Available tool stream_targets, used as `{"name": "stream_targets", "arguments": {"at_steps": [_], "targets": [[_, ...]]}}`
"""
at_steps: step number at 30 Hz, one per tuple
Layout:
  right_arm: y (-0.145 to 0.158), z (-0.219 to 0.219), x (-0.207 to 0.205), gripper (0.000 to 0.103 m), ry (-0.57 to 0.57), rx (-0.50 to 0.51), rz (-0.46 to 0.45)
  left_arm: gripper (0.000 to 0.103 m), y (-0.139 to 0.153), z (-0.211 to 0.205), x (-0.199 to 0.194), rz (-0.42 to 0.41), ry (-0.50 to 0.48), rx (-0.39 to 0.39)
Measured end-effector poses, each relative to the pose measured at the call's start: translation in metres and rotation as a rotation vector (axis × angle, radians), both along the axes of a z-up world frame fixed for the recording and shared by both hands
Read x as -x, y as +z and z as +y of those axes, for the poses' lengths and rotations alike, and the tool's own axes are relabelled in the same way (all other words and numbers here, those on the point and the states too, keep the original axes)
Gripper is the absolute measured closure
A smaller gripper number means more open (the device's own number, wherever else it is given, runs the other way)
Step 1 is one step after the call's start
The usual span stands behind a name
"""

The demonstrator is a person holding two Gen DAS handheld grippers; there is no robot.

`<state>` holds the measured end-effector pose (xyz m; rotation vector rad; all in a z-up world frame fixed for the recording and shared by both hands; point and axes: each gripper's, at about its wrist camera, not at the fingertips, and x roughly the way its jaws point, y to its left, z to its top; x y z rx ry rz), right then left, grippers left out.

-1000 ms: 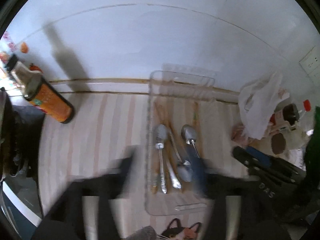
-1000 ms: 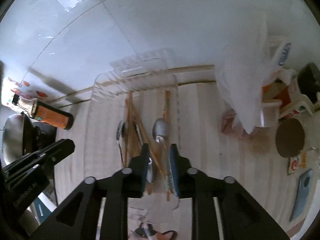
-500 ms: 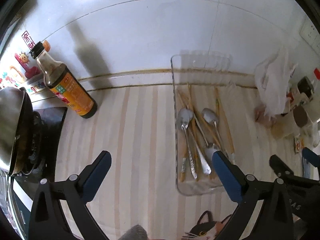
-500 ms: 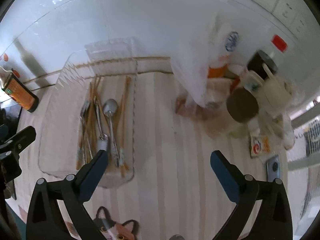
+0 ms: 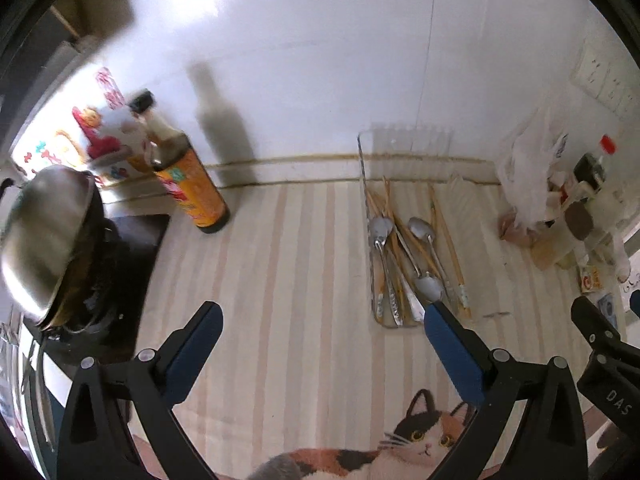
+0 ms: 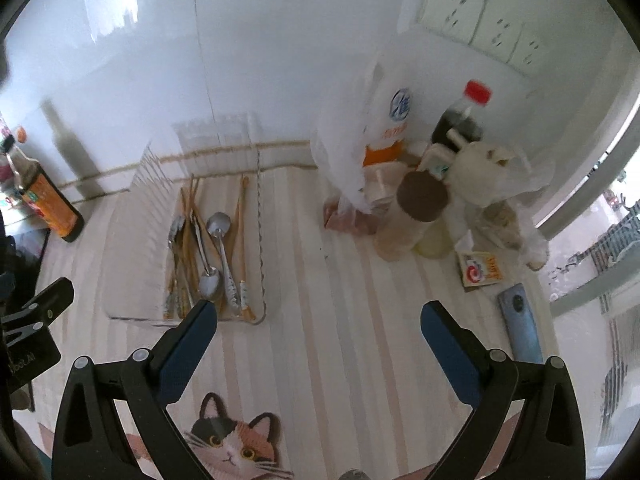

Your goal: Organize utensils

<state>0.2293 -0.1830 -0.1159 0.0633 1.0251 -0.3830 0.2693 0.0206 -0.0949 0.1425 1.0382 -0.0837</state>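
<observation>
The left gripper [image 5: 320, 322] hangs over the striped counter [image 5: 288, 280] with its two blue fingers [image 5: 194, 338] spread wide apart, and it holds nothing. The right gripper [image 6: 318, 320] is the same: fingers wide apart, nothing between them. Closest of all, in front of both grippers, is a cat picture [image 6: 230, 446] on the counter's near edge.

A little farther back sits the clear tray [image 6: 264, 264]. The left gripper's right finger tip is just at the tray's near end, and the right gripper's left finger tip is there too. Inside the tray lie the shiny spoons [image 6: 219, 226] and the wooden chopsticks [image 6: 241, 216], all mixed in one pile, pointing from near to far. One spoon bowl [image 5: 429, 287] lies at the tray's near end.

Left of the tray, well apart, a tall sauce bottle [image 5: 188, 184] stands upright. Farther left of the tray is a metal pot [image 5: 44, 240] on a stove. Right of the tray stand jars and bottles [image 6: 420, 216] and a white plastic bag [image 6: 344, 160]. A phone [image 6: 520, 328] lies flat to the right of the tray. Behind the tray is the white wall [image 5: 320, 60].
</observation>
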Motion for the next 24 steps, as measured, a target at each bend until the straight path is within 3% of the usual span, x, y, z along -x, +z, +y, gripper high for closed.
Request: {"name": "stream_targets", "arguments": {"at_steps": [13,24], "targets": [[0.097,0.015,0.126,0.0,0.053,0.035,-0.195,0.0,0.088,-0.001,0.129,-0.172,0.017,0.032],[0.146,0.034,0.217,0.0,0.079,0.056,-0.294,0.0,0.124,0.007,0.204,-0.231,0.035,0.05]]}}
